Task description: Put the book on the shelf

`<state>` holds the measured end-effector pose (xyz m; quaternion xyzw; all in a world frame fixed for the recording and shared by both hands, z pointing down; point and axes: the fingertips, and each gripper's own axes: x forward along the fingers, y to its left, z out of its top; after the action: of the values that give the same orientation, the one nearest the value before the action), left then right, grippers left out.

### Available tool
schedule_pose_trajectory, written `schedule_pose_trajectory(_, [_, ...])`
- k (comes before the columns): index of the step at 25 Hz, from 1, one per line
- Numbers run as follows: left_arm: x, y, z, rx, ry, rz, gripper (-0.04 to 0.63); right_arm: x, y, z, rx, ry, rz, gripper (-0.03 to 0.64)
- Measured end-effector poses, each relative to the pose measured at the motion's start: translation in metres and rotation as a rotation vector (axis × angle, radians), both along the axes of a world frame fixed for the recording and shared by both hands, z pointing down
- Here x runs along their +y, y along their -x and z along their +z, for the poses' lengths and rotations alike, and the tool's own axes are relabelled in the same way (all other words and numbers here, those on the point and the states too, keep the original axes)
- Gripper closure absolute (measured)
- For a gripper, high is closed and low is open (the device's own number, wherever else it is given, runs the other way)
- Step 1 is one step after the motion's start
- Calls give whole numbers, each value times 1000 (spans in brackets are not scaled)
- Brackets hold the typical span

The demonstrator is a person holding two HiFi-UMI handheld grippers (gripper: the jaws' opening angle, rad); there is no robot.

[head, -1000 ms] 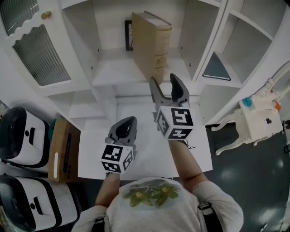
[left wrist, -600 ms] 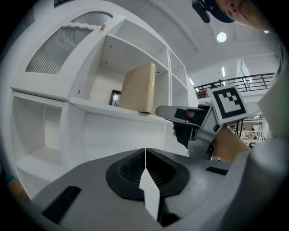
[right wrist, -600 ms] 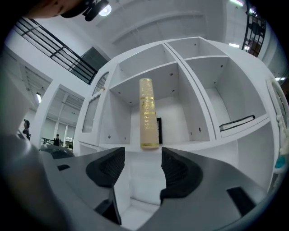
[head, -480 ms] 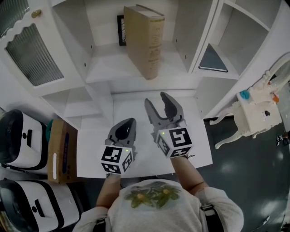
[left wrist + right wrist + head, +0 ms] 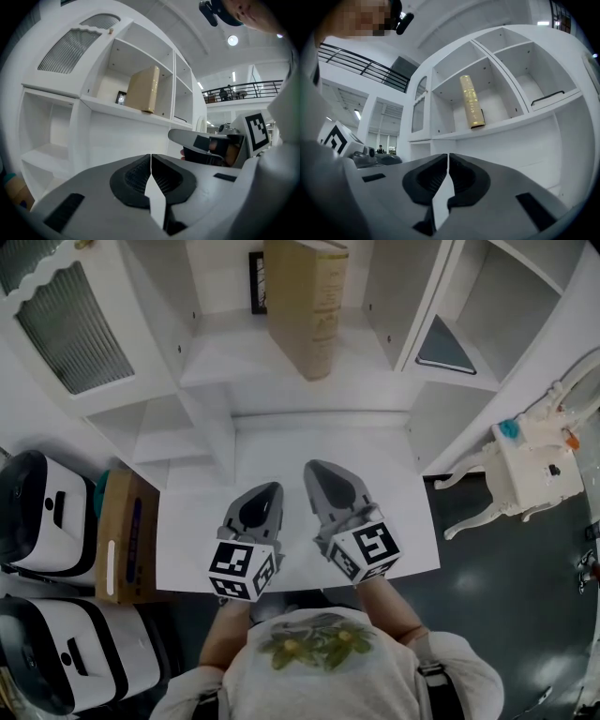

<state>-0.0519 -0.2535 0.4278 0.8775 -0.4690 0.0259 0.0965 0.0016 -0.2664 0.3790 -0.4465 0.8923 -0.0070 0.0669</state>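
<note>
The thick tan book (image 5: 305, 304) stands upright in the middle compartment of the white shelf unit (image 5: 220, 362); it also shows in the left gripper view (image 5: 143, 89) and the right gripper view (image 5: 471, 102). Nothing touches it. My right gripper (image 5: 319, 472) hangs low over the white table (image 5: 281, 442), well back from the shelf, shut with nothing between its jaws. My left gripper (image 5: 265, 493) rests beside it to the left, also shut and empty. In each gripper view the jaws meet in a thin seam.
A small dark picture frame (image 5: 256, 282) stands behind the book. A dark flat item (image 5: 446, 348) lies in the right compartment. A cardboard box (image 5: 122, 535) and two white headsets (image 5: 37, 507) sit at the left. A white chair (image 5: 525, 474) stands at the right.
My right gripper drew back from the shelf toward my body, dropped beside the left one and shut its jaws. The book stayed standing on the shelf. The left gripper held still.
</note>
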Motion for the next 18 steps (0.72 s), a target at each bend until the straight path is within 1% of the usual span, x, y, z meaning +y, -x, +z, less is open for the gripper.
schedule_pose_trajectory(4, [14,-3,2,11,6,12,563,23,6,7,53,-15,-21,581])
schedule_pose_trajectory(8, [27,-11,-1,14,-9,37,563,41,8,16,92,-15,-13,583])
schedule_pose_trajectory(12, [39,-15,-4,19,-29,60,563,54,6,20,114,-19,11,584])
schedule_pose_trajectory(18, [54,-23,-6,37,-25,105,563,68,1,20,111,-8,30,584])
